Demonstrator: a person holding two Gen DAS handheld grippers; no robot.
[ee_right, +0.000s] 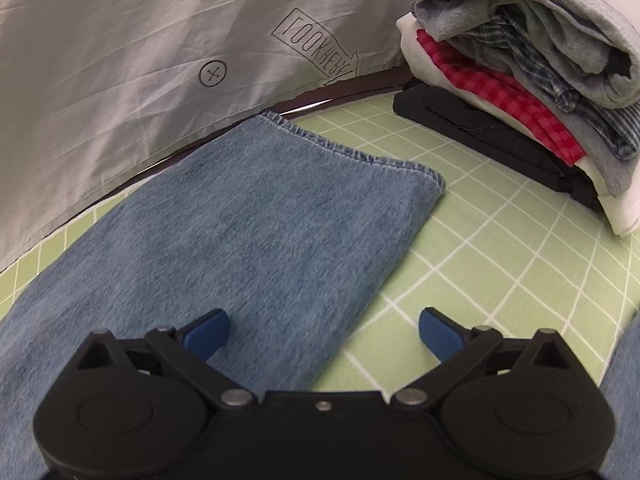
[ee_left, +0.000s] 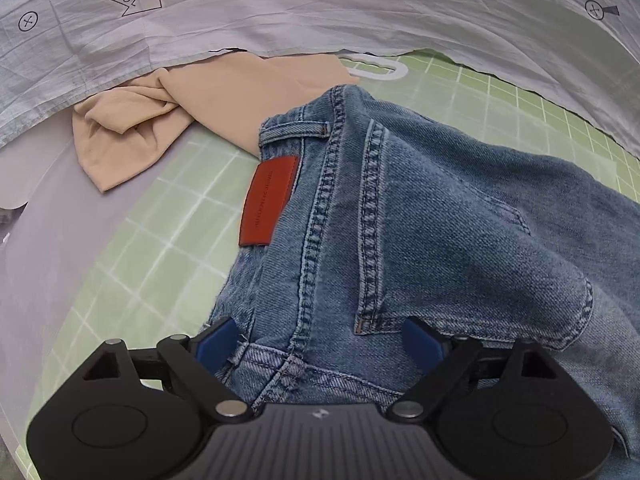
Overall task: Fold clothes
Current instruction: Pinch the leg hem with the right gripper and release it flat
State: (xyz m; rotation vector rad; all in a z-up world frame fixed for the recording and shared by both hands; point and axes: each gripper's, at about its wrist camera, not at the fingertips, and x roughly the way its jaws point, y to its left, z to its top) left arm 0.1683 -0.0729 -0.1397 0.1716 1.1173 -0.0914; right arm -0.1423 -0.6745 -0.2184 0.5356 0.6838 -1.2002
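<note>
A pair of blue jeans (ee_left: 420,208) lies on the green grid mat (ee_left: 168,208). In the left wrist view I see its waistband end with a red leather patch (ee_left: 269,202) and a back pocket. My left gripper (ee_left: 320,344) is open, its blue pads spread over the waistband. In the right wrist view the jeans leg (ee_right: 260,232) lies flat with its hem toward the back. My right gripper (ee_right: 324,332) is open above the leg's right edge, its left pad over denim, its right pad over the mat (ee_right: 500,264).
A crumpled beige garment (ee_left: 168,120) lies beyond the waistband. A grey sheet (ee_left: 320,8) printed "LOOK HERE" hangs at the back in both views. A stack of folded clothes (ee_right: 532,92) stands at the right rear. A white hanger (ee_left: 380,69) lies near the beige garment.
</note>
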